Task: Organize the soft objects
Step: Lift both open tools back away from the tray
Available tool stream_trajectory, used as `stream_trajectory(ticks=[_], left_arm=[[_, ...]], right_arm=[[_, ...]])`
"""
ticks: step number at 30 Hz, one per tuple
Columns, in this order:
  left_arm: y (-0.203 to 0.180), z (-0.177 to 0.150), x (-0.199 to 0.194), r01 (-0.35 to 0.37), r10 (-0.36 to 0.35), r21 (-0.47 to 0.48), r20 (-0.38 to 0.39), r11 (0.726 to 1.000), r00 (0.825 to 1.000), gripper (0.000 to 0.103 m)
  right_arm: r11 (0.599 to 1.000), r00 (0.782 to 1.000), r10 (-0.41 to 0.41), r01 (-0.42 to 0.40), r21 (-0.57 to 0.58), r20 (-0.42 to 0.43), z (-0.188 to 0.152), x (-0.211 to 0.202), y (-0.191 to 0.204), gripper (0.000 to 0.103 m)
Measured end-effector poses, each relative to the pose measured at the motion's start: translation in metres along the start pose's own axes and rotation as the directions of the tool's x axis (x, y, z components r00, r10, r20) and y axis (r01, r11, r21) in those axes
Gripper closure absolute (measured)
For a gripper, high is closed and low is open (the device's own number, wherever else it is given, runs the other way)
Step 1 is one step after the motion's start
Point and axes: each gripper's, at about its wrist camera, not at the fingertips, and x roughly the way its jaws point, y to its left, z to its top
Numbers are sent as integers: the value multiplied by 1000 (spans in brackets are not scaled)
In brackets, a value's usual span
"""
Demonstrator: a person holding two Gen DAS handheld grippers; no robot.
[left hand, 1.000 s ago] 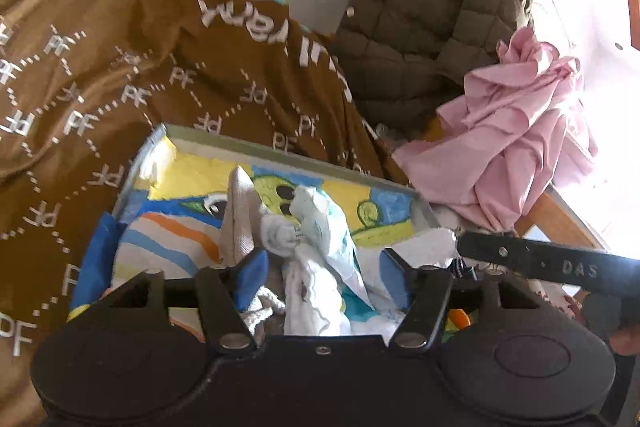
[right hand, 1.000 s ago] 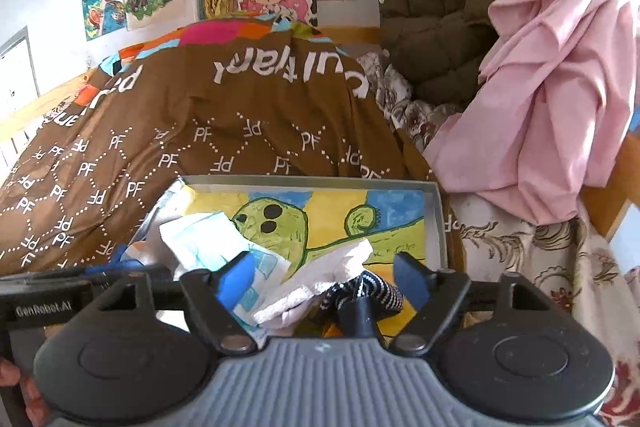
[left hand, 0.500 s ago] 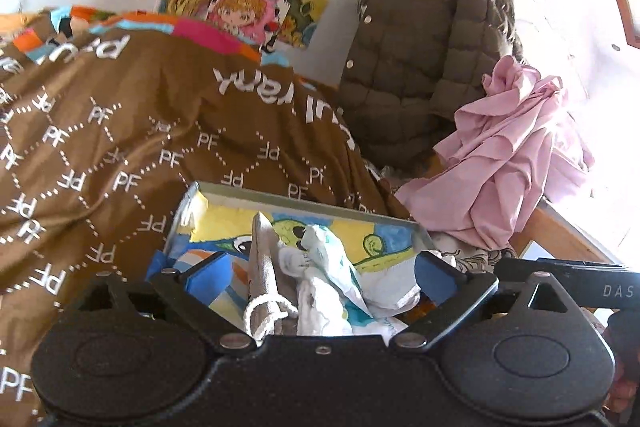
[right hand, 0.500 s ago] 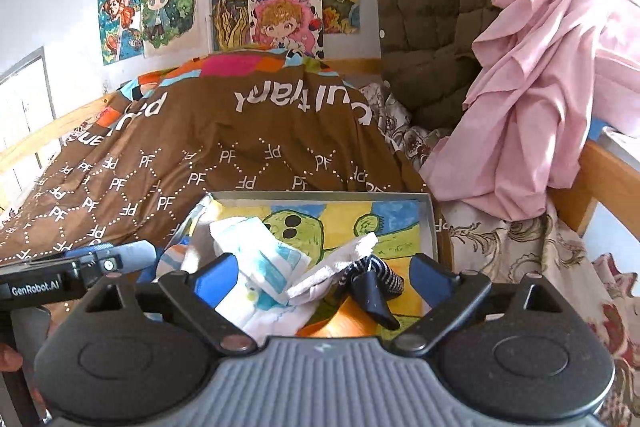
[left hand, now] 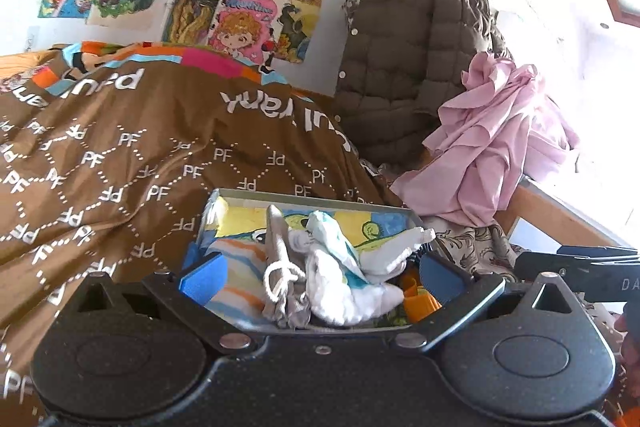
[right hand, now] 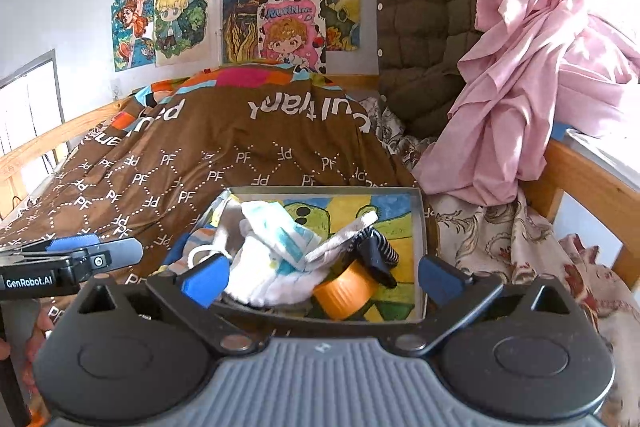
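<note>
A shallow grey box [left hand: 312,195] with a painted lining sits on the bed and holds a heap of soft items. Among them are a white-and-blue cloth [left hand: 340,263], a grey sock with a white cord [left hand: 278,251] and a white sock [left hand: 400,247]. The right wrist view shows the same box [right hand: 420,227], the white-and-blue cloth [right hand: 280,239], a dark striped sock [right hand: 376,251] and an orange roll [right hand: 344,287]. My left gripper [left hand: 320,275] stands open just before the heap, holding nothing. My right gripper [right hand: 322,277] is open too, with nothing in it.
A brown patterned duvet [right hand: 224,147] covers the bed behind the box. To the right hang an olive quilted jacket [right hand: 432,7] and a pink cloth [right hand: 528,87]. A wooden bed rail [right hand: 584,175] runs along the right edge. Drawings cover the back wall.
Both grippers have opened wider and drawn back and up from the box. The cloths that lay between their fingers stay in the heap.
</note>
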Motion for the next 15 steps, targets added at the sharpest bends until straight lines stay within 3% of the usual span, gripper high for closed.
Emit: stream_trajectory(ticks=[15], left_arm=[[-22,-24,-74,21,-24,56,53,998,998,1]], right_arm=[[999,997,-29,31,-30,71,-32,-75,31,0]])
